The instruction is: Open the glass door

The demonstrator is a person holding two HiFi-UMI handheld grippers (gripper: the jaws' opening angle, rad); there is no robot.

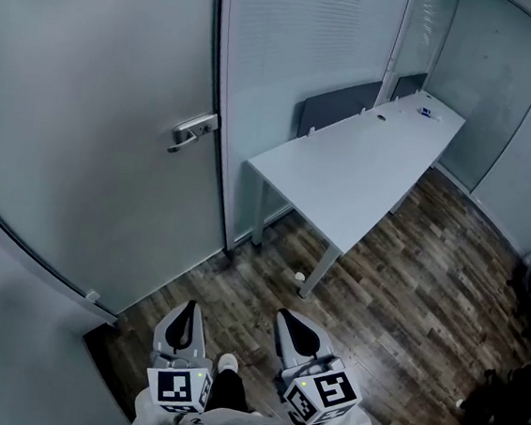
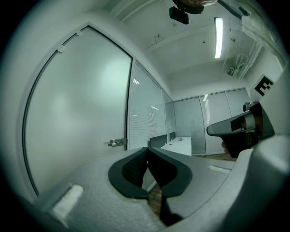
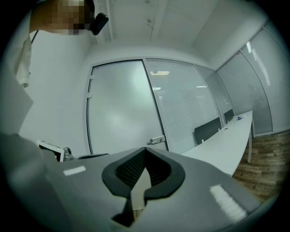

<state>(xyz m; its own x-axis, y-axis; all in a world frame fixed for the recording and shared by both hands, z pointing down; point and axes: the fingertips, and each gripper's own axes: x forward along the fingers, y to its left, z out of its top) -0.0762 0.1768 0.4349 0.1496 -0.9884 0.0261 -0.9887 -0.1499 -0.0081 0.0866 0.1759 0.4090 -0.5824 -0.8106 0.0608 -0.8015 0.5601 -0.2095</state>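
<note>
The frosted glass door (image 1: 84, 141) stands shut at the left, with a metal lever handle (image 1: 194, 133) near its right edge. The door (image 2: 77, 113) and its handle (image 2: 118, 142) lie ahead in the left gripper view, and the handle (image 3: 157, 140) also shows in the right gripper view. Both grippers are held low, side by side near my body, well short of the handle. My left gripper (image 1: 181, 325) (image 2: 147, 148) is shut and holds nothing. My right gripper (image 1: 297, 331) (image 3: 145, 149) has its tips together and is also empty.
A long white desk (image 1: 355, 169) runs away to the right of the door, with a dark panel (image 1: 338, 106) behind it and small items (image 1: 429, 112) at its far end. Glass walls enclose the room. Dark objects (image 1: 520, 394) stand at the right edge on the wood floor.
</note>
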